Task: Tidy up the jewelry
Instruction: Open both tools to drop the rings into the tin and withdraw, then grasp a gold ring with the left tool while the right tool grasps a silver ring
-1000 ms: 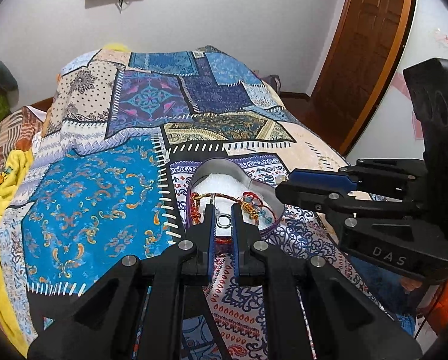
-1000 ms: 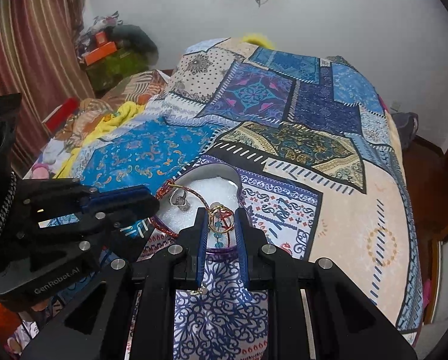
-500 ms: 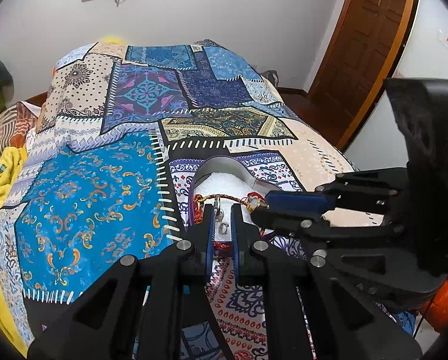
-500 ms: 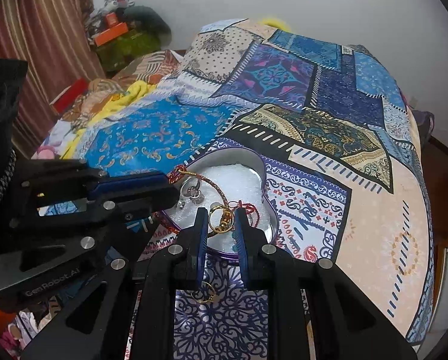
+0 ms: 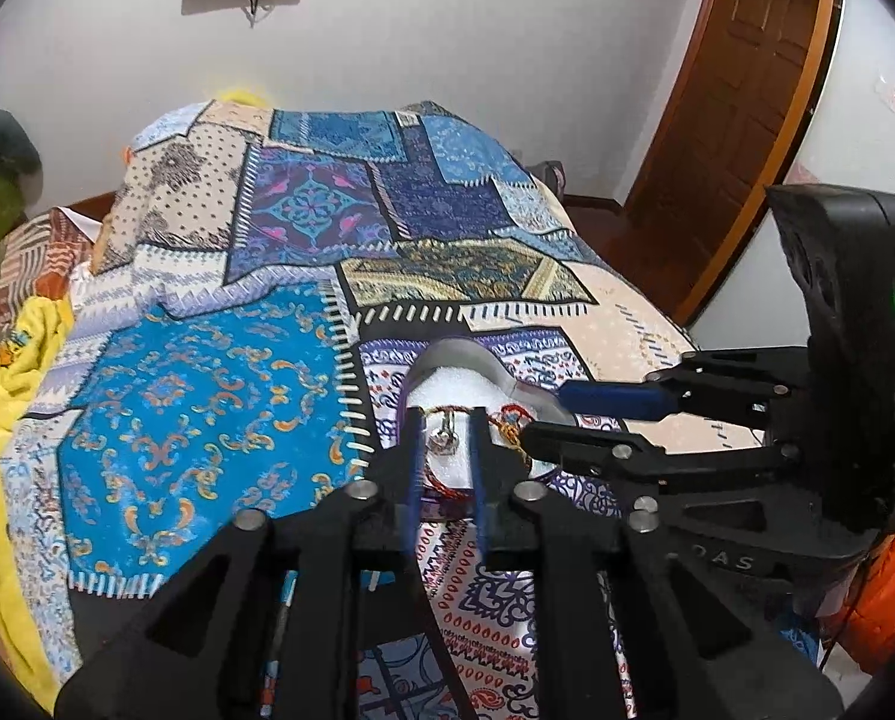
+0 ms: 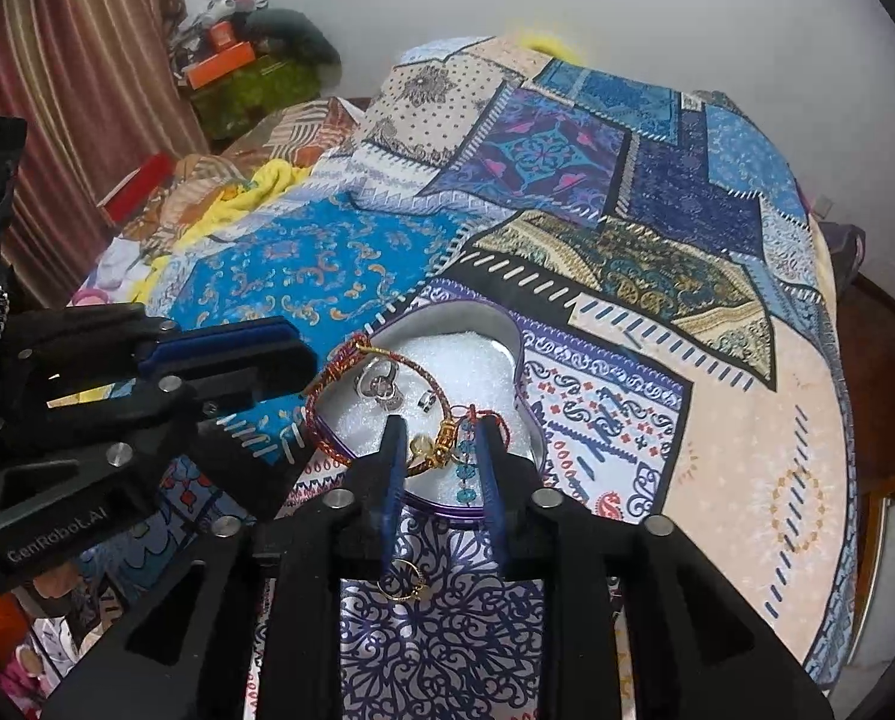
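Lying in the heart-shaped tin [image 6: 522, 354], jewelry [image 6: 429, 450] seemingly loose between opening jaws

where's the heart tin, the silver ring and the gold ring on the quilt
heart tin [image 6: 528, 372], right wrist view, right wall
silver ring [image 6: 380, 385], right wrist view, its setting
gold ring [image 6: 404, 581], right wrist view, its band

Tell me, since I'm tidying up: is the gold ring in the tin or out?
Out. The gold ring lies on the bedspread, just outside the tin.

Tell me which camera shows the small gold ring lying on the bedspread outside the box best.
The right wrist view: the gold ring lies in plain sight on the bedspread between that gripper's fingers. The left wrist view does not show it.
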The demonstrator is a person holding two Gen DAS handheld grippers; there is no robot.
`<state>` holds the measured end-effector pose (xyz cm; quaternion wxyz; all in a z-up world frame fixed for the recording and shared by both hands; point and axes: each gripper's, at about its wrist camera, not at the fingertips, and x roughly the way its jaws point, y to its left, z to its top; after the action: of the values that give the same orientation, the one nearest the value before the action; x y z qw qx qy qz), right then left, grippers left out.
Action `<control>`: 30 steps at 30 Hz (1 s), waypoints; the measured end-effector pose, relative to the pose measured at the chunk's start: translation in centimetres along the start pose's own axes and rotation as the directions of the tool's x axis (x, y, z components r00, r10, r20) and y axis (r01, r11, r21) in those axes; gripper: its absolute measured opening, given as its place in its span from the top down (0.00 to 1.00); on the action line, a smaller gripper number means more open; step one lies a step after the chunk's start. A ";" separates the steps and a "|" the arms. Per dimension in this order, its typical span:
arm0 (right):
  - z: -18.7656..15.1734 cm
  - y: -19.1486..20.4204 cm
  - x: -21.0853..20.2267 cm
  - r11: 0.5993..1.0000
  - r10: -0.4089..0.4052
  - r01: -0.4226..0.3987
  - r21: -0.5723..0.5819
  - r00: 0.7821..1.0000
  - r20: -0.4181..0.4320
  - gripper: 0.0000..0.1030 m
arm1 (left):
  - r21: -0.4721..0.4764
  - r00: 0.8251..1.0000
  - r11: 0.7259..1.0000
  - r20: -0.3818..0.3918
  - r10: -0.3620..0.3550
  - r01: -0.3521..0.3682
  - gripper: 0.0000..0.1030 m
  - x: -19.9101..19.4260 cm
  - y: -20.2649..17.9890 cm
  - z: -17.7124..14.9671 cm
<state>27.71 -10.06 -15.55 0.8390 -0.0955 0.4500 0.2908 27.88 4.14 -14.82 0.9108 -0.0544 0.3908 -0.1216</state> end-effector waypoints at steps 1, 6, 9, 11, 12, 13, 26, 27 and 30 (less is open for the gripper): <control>0.0 -0.1 -0.5 1.000 -0.006 0.006 0.007 1.000 0.014 0.65 | -0.002 1.000 1.000 0.010 0.007 -0.007 0.72 -0.4 0.0 0.2; 0.3 -0.7 -3.1 0.998 -0.042 0.039 0.039 0.996 0.076 0.61 | -0.011 0.998 0.999 0.050 0.034 -0.034 0.70 -2.4 0.1 1.0; 0.3 -1.1 -5.1 0.996 -0.073 0.067 0.059 0.991 0.115 0.61 | -0.003 0.995 0.998 0.074 0.062 -0.062 0.64 -3.7 -0.3 1.3; 0.2 -1.5 -6.3 0.994 -0.091 0.082 0.072 0.987 0.134 0.61 | 0.005 0.995 0.998 0.077 0.068 -0.068 0.62 -4.2 -0.6 1.3; 0.1 -1.8 -7.0 0.992 -0.105 0.094 0.081 0.984 0.142 0.61 | 0.010 0.995 0.998 0.076 0.067 -0.068 0.60 -4.5 -0.9 1.3; -0.1 -2.1 -7.7 0.990 -0.118 0.106 0.090 0.982 0.149 0.61 | 0.013 0.995 0.998 0.074 0.067 -0.068 0.57 -4.6 -1.1 1.2; -4.3 -4.5 -7.6 0.976 -0.175 0.164 0.143 0.982 0.075 0.61 | 0.023 0.996 0.999 -0.084 0.028 -0.026 0.52 -0.3 -3.9 -3.0; -4.6 -4.6 -7.3 0.976 -0.173 0.162 0.144 0.983 0.064 0.61 | 0.021 0.995 1.000 -0.100 0.021 -0.019 0.52 0.2 -4.1 -3.5; -6.1 -5.0 -5.9 0.977 -0.154 0.150 0.154 0.988 0.018 0.61 | 0.016 0.990 1.000 -0.140 -0.001 0.003 0.52 1.5 -4.5 -4.3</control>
<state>23.77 -19.05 -14.80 0.8703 -0.0610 0.4495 0.1920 24.90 -0.64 -17.98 0.8813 -0.0388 0.4529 -0.1290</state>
